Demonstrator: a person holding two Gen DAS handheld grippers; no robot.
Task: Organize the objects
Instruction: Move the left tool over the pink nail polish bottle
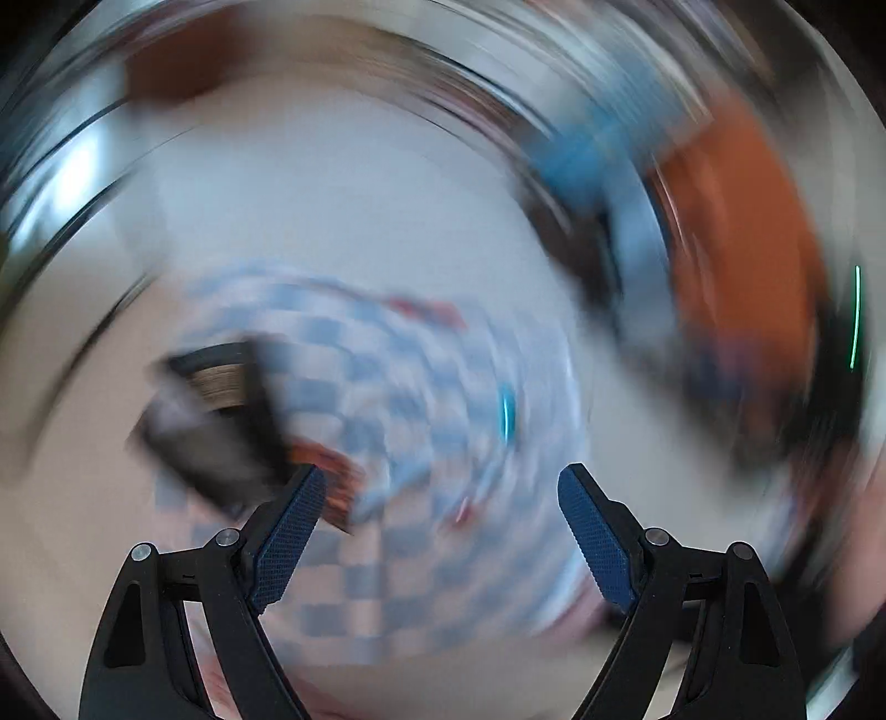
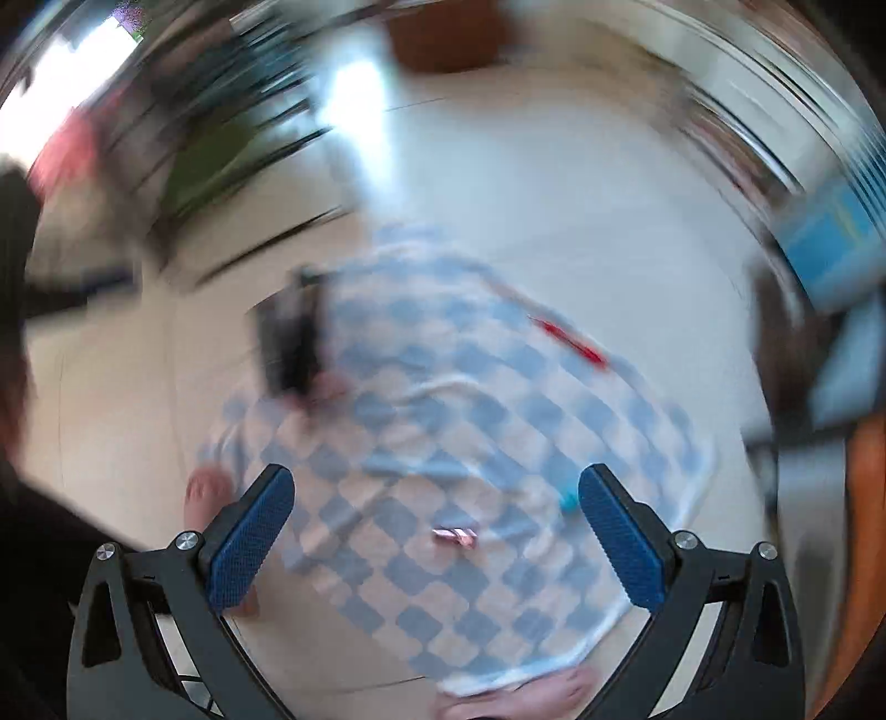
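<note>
Both views are heavily blurred by motion. A blue-and-white checked cloth lies on the pale floor, also in the left wrist view as the cloth. On it lie a red pen, a small pink object and a small turquoise object. A dark box-like object sits at the cloth's left edge, the same box showing a brown inside. My left gripper is open above the cloth with nothing between its fingers. My right gripper is open and high over the cloth, also holding nothing.
A person's bare toes show beside the cloth, and another foot at its near edge. A blurred orange shape and a blue object stand to the right. Brown furniture is at the far side.
</note>
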